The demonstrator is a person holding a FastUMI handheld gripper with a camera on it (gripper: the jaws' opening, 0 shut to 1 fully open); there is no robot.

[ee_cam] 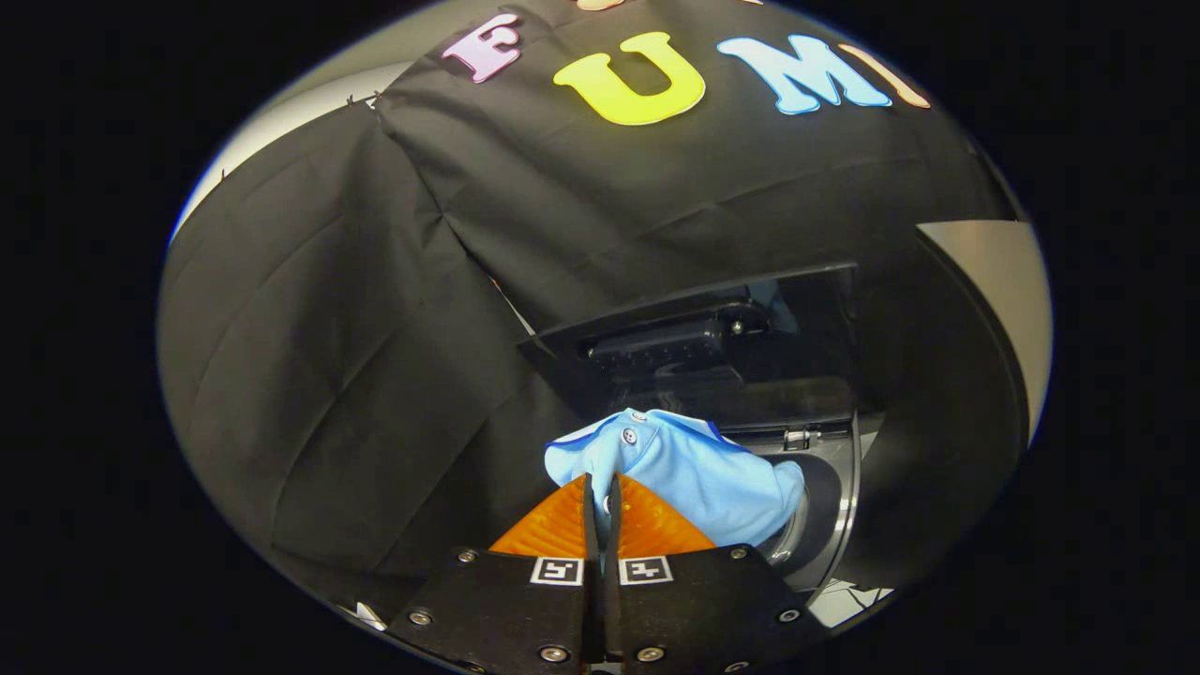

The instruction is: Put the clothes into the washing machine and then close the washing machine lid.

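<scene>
Above the washing machine's round opening (830, 525), the gripper (600, 492) has its fingers pressed together on a fold of a light blue shirt (694, 469). The shirt bunches just ahead of them, beneath the raised dark lid (712, 347).

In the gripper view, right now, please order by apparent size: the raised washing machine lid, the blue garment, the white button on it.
1. Raised washing machine lid.
2. Blue garment, pinched in the shut gripper; nearness inflates it.
3. White button, clearly smallest.
</scene>
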